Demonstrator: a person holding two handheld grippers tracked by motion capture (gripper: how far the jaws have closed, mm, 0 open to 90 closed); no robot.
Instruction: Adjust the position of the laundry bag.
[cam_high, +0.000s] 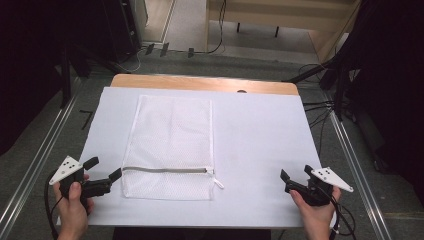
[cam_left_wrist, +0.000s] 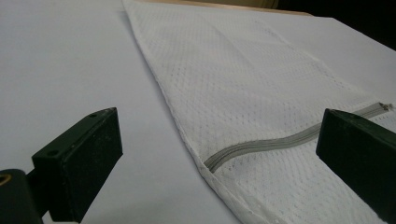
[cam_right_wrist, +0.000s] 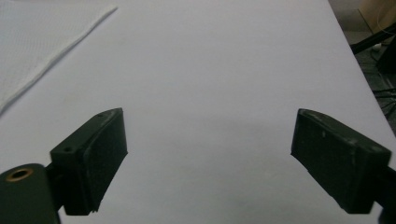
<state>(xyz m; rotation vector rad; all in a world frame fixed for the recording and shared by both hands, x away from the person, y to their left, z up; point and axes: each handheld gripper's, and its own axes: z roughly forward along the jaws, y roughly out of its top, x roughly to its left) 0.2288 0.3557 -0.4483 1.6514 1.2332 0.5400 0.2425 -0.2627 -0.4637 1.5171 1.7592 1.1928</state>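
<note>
A white mesh laundry bag (cam_high: 170, 145) lies flat on the white table cover (cam_high: 260, 150), left of centre. A grey zipper (cam_high: 165, 170) runs across its near end, with a white pull tab (cam_high: 218, 183) at the right. My left gripper (cam_high: 104, 169) is open, held low at the bag's near left corner. In the left gripper view the bag (cam_left_wrist: 243, 93) and the zipper's (cam_left_wrist: 280, 142) left end lie between the jaws. My right gripper (cam_high: 296, 174) is open near the table's front right, apart from the bag (cam_right_wrist: 37, 46), with nothing between its jaws.
The wooden table's far edge (cam_high: 200, 82) shows beyond the cover. Cables (cam_high: 320, 107) trail on the floor at the right, and metal rails (cam_high: 30, 165) run along both sides. Bare cover (cam_right_wrist: 210, 93) stretches right of the bag.
</note>
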